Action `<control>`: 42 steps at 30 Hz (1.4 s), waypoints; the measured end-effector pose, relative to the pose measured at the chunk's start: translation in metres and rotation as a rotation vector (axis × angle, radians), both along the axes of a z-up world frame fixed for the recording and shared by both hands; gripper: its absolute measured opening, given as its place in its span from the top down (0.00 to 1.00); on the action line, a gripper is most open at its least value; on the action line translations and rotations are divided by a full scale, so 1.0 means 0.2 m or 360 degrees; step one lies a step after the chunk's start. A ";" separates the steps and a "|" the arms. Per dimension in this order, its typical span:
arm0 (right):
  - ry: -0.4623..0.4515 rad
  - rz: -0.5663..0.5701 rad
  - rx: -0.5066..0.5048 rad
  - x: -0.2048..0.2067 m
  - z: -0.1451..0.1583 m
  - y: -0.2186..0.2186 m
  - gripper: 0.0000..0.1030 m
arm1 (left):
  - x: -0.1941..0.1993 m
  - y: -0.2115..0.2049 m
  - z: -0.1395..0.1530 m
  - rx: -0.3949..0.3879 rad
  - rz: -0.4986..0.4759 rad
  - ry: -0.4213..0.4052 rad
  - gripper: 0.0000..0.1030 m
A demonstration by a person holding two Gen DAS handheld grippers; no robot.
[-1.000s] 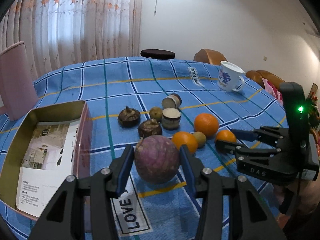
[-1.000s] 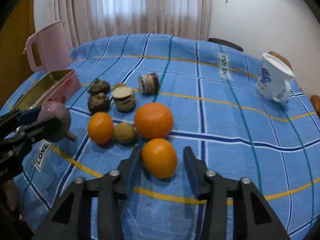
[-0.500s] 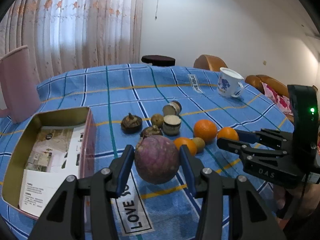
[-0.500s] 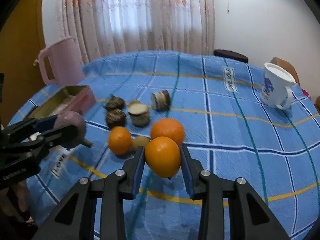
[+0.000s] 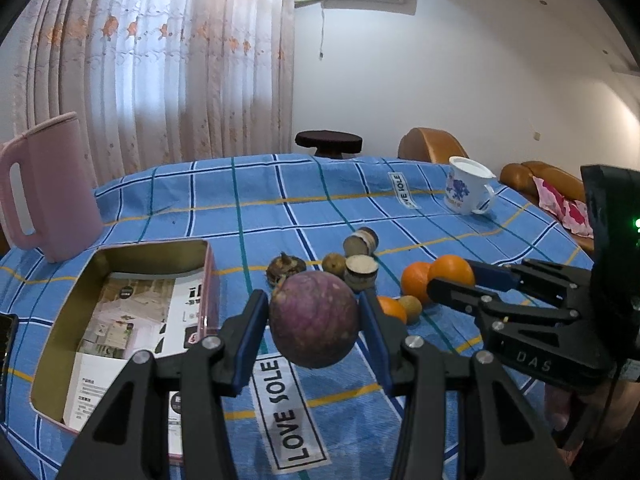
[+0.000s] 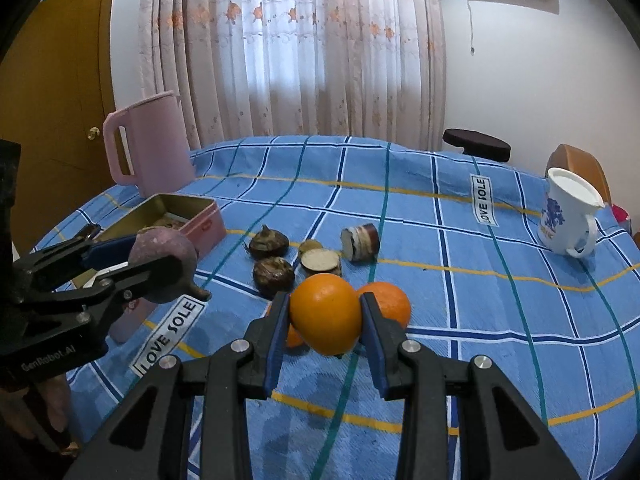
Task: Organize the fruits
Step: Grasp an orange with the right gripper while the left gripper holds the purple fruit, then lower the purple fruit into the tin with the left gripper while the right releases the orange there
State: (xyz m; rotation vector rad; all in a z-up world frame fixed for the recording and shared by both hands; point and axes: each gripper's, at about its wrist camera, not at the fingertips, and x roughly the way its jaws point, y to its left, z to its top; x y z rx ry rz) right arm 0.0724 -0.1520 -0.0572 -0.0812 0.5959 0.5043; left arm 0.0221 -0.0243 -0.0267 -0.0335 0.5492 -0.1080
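My left gripper (image 5: 314, 320) is shut on a round purple fruit (image 5: 314, 318) and holds it above the blue checked tablecloth, right of the open pink tin box (image 5: 120, 312). My right gripper (image 6: 325, 314) is shut on an orange (image 6: 325, 312), lifted over the cloth. It shows in the left wrist view (image 5: 452, 270) too. Another orange (image 6: 390, 300), a smaller orange (image 5: 390, 308), a small brownish fruit (image 5: 411, 307), two dark brown fruits (image 6: 269, 242) and cut brown pieces (image 6: 360, 236) lie on the cloth.
A pink jug (image 6: 150, 142) stands at the far left behind the tin box (image 6: 176, 216). A white mug with blue print (image 6: 568, 214) stands at the far right. A dark stool (image 6: 476, 148) and brown chairs stand beyond the table edge.
Both grippers rose from the table. My right gripper shut on the orange and lifted it. My left gripper lifted the purple fruit higher.
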 end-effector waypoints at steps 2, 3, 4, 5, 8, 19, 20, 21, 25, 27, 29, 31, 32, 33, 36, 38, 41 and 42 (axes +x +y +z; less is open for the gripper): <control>-0.0006 0.0008 0.0008 0.00 0.00 0.00 0.64 | -0.01 0.01 0.00 0.0002 0.0009 -0.0011 0.53; -0.0012 0.0012 0.0011 0.00 0.01 0.01 0.64 | -0.01 0.01 0.00 0.0005 0.0012 -0.0014 0.53; -0.0020 0.0021 0.0011 -0.01 0.01 0.02 0.64 | -0.01 0.01 0.00 0.0009 0.0016 -0.0017 0.53; -0.0023 0.0026 0.0010 -0.01 0.01 0.02 0.64 | -0.01 0.01 0.01 0.0010 0.0019 -0.0019 0.53; -0.0039 0.0040 0.0013 -0.02 0.03 0.04 0.64 | -0.02 0.03 0.01 0.0005 0.0030 -0.0029 0.53; -0.0126 0.0161 0.0017 -0.01 0.17 0.20 0.64 | -0.05 0.21 0.09 0.0012 0.0161 -0.0083 0.53; -0.0137 0.0191 0.0017 -0.01 0.18 0.24 0.64 | -0.05 0.24 0.09 0.0011 0.0185 -0.0086 0.53; -0.0144 0.0210 0.0019 -0.01 0.19 0.26 0.64 | -0.05 0.27 0.10 0.0011 0.0206 -0.0088 0.53; -0.0176 0.0303 -0.0010 0.00 0.24 0.42 0.64 | -0.04 0.39 0.11 0.0021 0.0287 -0.0079 0.53; -0.0181 0.0351 -0.0012 0.01 0.25 0.50 0.64 | -0.04 0.45 0.10 0.0031 0.0323 -0.0062 0.53; -0.0177 0.0384 -0.0008 0.01 0.25 0.56 0.64 | -0.04 0.50 0.08 0.0032 0.0355 -0.0044 0.53; -0.0165 0.0416 -0.0008 0.02 0.24 0.63 0.64 | -0.03 0.56 0.07 0.0030 0.0392 -0.0026 0.53; -0.0157 0.0432 -0.0010 0.02 0.23 0.66 0.64 | -0.02 0.60 0.06 0.0028 0.0417 -0.0013 0.53; -0.0149 0.0449 -0.0014 0.02 0.22 0.70 0.64 | -0.03 0.62 0.04 0.0024 0.0433 -0.0002 0.53; -0.0135 0.0500 -0.0039 0.02 0.19 0.81 0.64 | -0.02 0.70 0.01 0.0018 0.0480 0.0024 0.53; -0.0120 0.0525 -0.0057 0.02 0.16 0.86 0.64 | -0.02 0.73 0.00 0.0018 0.0499 0.0037 0.53; -0.0103 0.0548 -0.0090 0.02 0.12 0.93 0.64 | -0.03 0.76 -0.02 0.0026 0.0515 0.0056 0.53; -0.0094 0.0551 -0.0102 0.03 0.10 0.95 0.64 | -0.02 0.76 -0.03 0.0035 0.0517 0.0064 0.53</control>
